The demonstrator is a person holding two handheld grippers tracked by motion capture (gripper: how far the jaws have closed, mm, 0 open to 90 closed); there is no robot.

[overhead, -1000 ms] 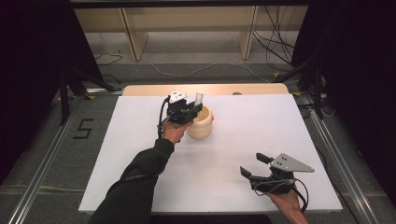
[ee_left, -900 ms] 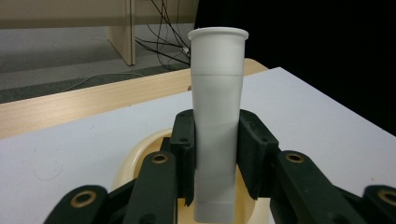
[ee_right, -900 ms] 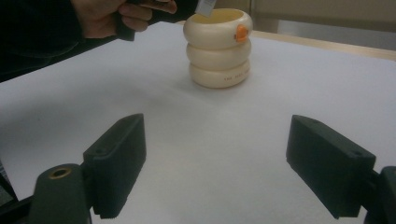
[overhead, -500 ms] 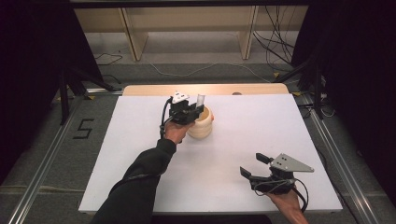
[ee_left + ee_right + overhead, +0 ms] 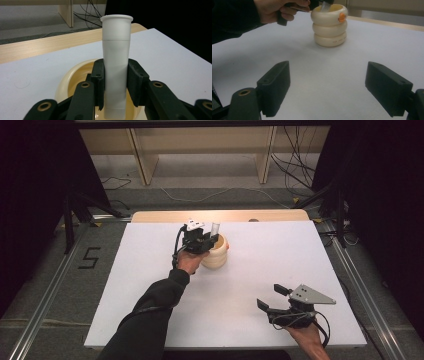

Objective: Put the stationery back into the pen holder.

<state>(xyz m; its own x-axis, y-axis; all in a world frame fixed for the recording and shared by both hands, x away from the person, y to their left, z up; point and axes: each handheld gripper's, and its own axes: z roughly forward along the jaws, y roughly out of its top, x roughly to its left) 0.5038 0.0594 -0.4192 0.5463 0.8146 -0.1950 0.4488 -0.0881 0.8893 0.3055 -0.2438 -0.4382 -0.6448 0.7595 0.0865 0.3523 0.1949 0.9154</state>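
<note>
Tube: a white plastic tube (image 5: 116, 65) with a flared rim, standing upright with its lower end inside the cream holder (image 5: 216, 252).
Holder: a pot shaped like three stacked rings with a small orange mark on the top ring; it stands on the white surface (image 5: 125, 285) and is the landmark here.
Left claw: the left claw (image 5: 116, 85) is clenched on the tube, one pad pressed to each side at about mid-height, directly over the holder's mouth.
Why held so: gripping the middle leaves the bottom end free to go into the holder and the rim free above the pads, which looks meant to keep the tube straight while it is seated or lifted.
Tube axis: the long axis runs vertically, open flared end up, closed end down in the holder; no tilt is noticeable in the left gripper view.
Right claw: the right claw (image 5: 337, 90) is released, jaws spread wide with nothing between them, well apart from the holder on the person's near side.
Why parked: probably kept clear, facing the holder.
</note>
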